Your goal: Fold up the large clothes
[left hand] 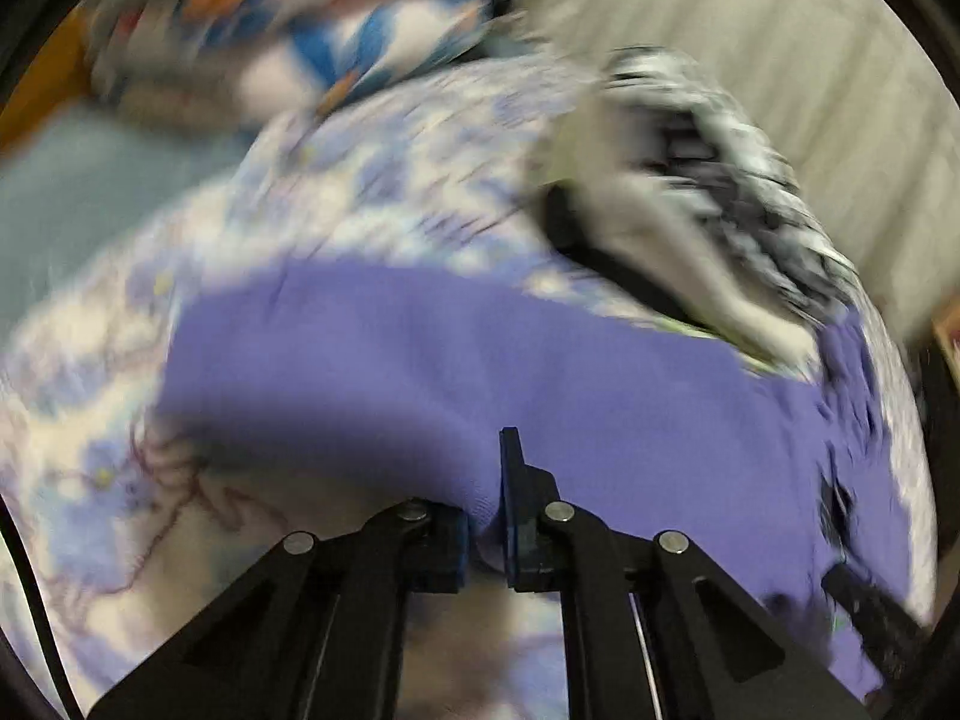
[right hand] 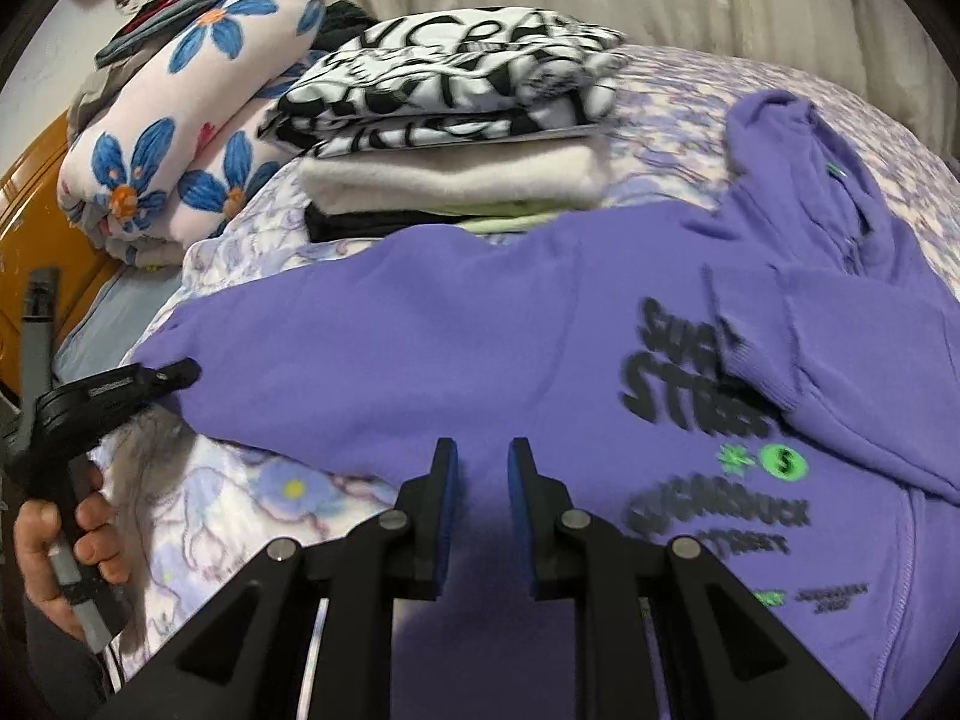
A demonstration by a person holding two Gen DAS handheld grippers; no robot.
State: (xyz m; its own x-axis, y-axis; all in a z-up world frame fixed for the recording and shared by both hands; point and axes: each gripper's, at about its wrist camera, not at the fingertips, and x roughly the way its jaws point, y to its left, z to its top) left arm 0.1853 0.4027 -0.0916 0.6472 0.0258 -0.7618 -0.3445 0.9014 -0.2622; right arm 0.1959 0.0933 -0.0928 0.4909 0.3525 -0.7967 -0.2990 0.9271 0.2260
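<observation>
Left gripper [left hand: 485, 531] clenches the purple hoodie's [right hand: 420, 348] edge; right gripper [right hand: 483, 468] hovers released above it. Next, likely fold that side across.

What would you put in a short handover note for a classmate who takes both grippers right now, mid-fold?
Left gripper: shut on the purple hoodie, pinching its edge.
Right gripper: jaws slightly apart, above the hoodie's hem, no cloth seen between them.
Hoodie: print up on the floral bedspread, one sleeve already folded across the chest.
Done: a stack of folded clothes at the back.
Left: fold in the left-held side, then fold the body and add it to the stack.
</observation>
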